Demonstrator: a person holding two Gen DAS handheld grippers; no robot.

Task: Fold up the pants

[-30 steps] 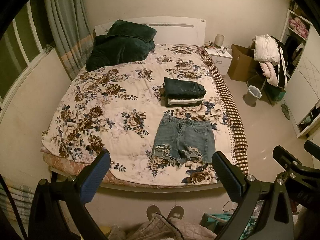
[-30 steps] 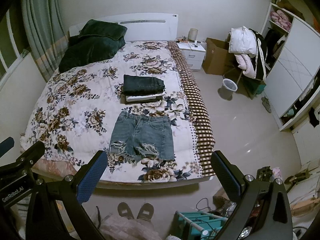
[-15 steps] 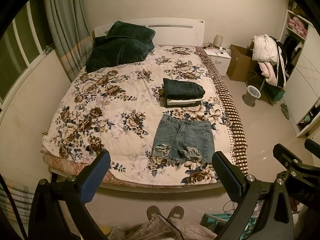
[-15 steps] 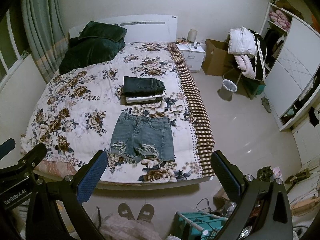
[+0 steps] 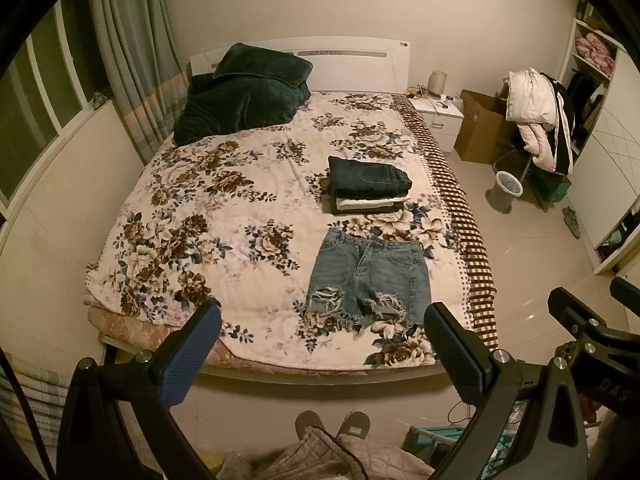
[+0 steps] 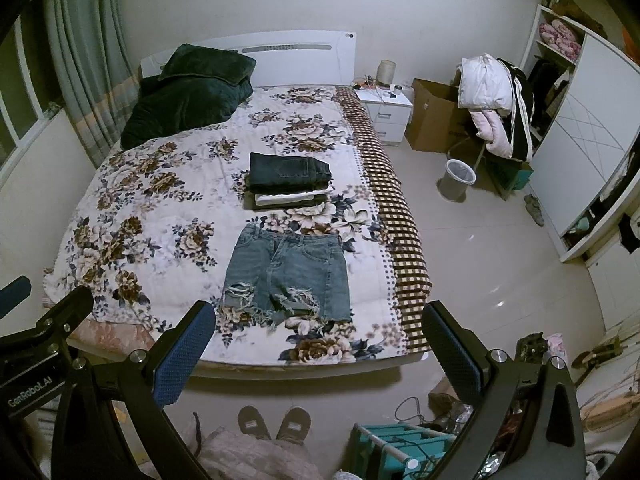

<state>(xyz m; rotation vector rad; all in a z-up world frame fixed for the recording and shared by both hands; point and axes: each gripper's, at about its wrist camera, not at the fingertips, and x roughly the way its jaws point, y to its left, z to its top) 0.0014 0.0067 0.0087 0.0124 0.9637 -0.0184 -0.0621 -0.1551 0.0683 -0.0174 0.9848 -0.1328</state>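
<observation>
Both claws, left claw (image 5: 320, 354) and right claw (image 6: 316, 354), gape empty; the shorts (image 5: 368, 276) near the bed's foot edge (image 5: 320, 370) have frayed hems that may snag.

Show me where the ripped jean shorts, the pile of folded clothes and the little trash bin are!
ripped jean shorts (image 5: 368, 276): left wrist view, middle of the front, below the waistband.
pile of folded clothes (image 5: 368, 176): left wrist view, dark jeans on top.
trash bin (image 6: 460, 172): right wrist view, its open rim.
</observation>
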